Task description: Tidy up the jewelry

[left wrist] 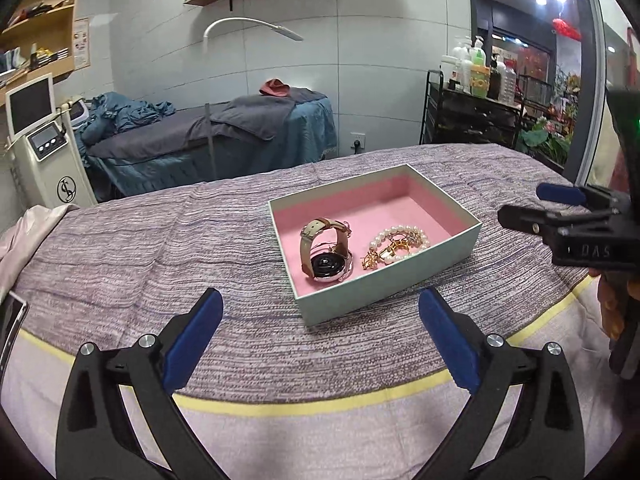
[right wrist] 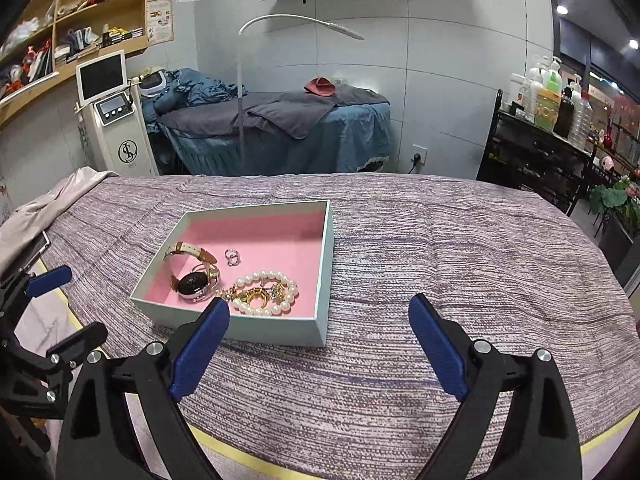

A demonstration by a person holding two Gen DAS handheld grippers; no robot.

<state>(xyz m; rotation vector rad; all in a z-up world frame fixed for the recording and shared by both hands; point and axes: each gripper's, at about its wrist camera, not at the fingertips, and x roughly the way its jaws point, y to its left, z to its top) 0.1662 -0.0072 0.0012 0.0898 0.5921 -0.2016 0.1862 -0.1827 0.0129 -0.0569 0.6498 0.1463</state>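
A pale green box (right wrist: 256, 326) with a pink lining sits on the bed (right wrist: 440, 280), on a mauve woven cover, set back from the near edge with its yellow band. Inside, a watch (right wrist: 192, 276) with a tan strap stands on edge in the near left corner, a pearl bracelet (right wrist: 266, 292) lies beside it along the near wall with gold pieces (right wrist: 256, 295) in its ring, and a small silver ring (right wrist: 233, 258) lies toward the middle. The left gripper (left wrist: 320, 338) and right gripper (right wrist: 320, 346) both hang over the near edge, short of the box, jaws spread wide with nothing between them.
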